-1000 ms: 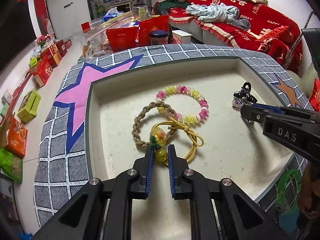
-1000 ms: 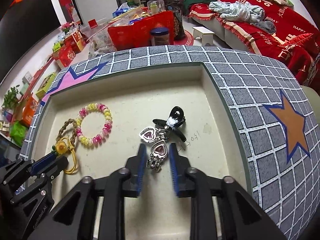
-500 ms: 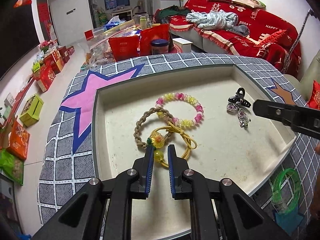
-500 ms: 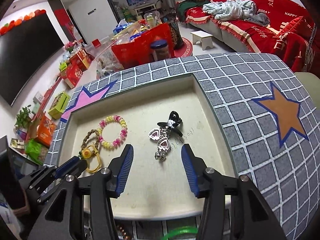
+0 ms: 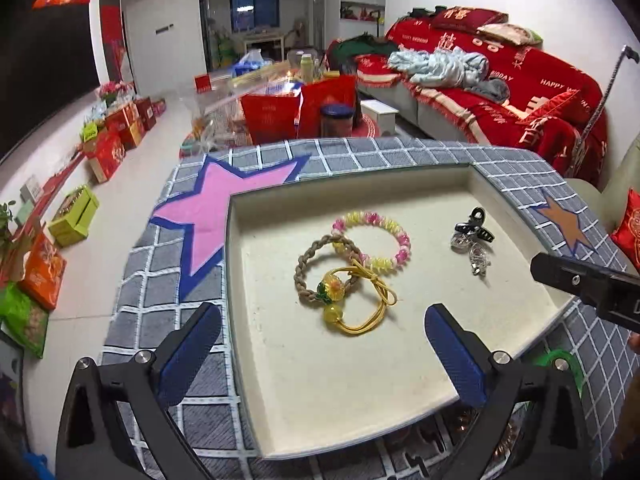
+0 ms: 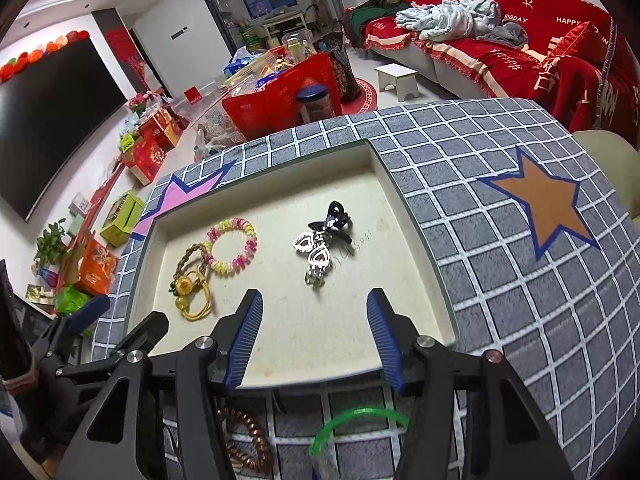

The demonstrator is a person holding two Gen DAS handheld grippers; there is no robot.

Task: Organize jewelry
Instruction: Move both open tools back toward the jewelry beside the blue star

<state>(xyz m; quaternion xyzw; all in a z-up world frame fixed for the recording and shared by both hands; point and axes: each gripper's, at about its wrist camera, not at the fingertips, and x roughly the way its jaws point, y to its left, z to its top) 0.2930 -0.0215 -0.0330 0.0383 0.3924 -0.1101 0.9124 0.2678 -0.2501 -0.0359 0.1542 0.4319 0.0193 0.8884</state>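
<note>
Both sets of jaws are opening with nothing between them. The left gripper (image 5: 322,350) is spread wide above the near part of the shallow cream tray (image 5: 348,396). Just beyond its tips lies the yellow elastic hair tie with flower bead (image 5: 352,300), overlapping the braided tan cord ring (image 5: 316,264) and touching the pink-and-yellow beaded bracelet (image 5: 374,240). The right gripper (image 6: 314,338) is parted about halfway; the silver heart-shaped earrings (image 6: 314,254) and black hair claw (image 6: 334,222) lie ahead of its tips, apart from them.
</note>
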